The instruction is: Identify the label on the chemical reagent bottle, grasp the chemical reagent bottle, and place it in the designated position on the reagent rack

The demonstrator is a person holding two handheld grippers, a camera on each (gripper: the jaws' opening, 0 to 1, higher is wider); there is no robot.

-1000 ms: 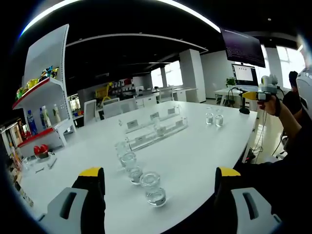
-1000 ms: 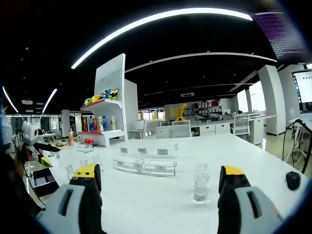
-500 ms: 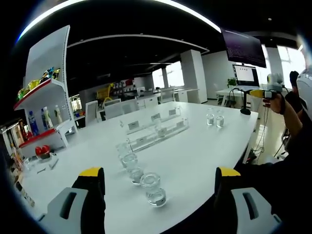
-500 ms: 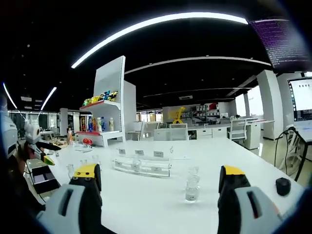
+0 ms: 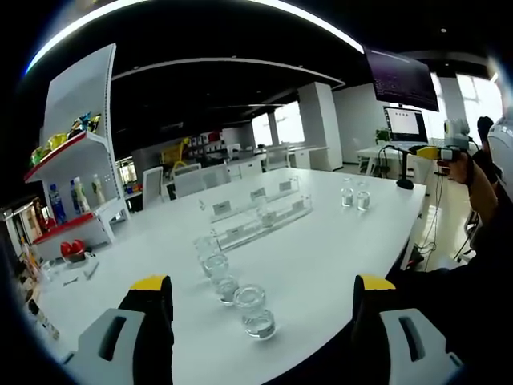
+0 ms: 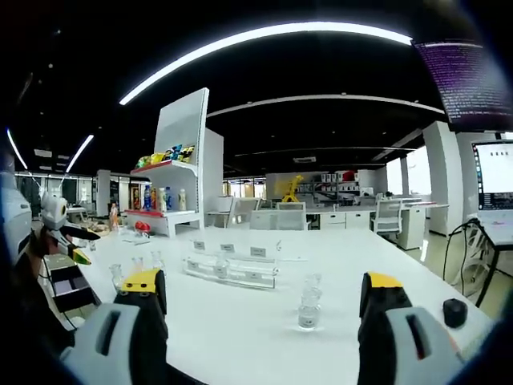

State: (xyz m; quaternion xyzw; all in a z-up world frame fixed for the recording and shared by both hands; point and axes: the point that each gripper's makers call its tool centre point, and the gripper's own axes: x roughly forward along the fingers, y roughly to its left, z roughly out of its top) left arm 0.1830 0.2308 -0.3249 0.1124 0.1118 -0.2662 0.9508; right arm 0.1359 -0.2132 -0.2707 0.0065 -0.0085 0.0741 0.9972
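Claws, left point(image 5: 260, 293) and right point(image 6: 260, 289), both spread empty, apparently level above white table point(image 5: 337, 241).

A long curved light strip point(image 6: 264, 36) is glowing across the dark ceiling of an open office, and daylight is coming in through windows point(image 5: 284, 122) at the far end. A white shelving unit point(image 6: 180, 168) with red-edged shelves is standing beside the large white table point(image 5: 321, 241), holding coloured bottles and packets. White chairs point(image 6: 268, 216) and desks are sitting behind, while a monitor point(image 5: 403, 122) is glowing near a hanging dark screen point(image 5: 398, 78).
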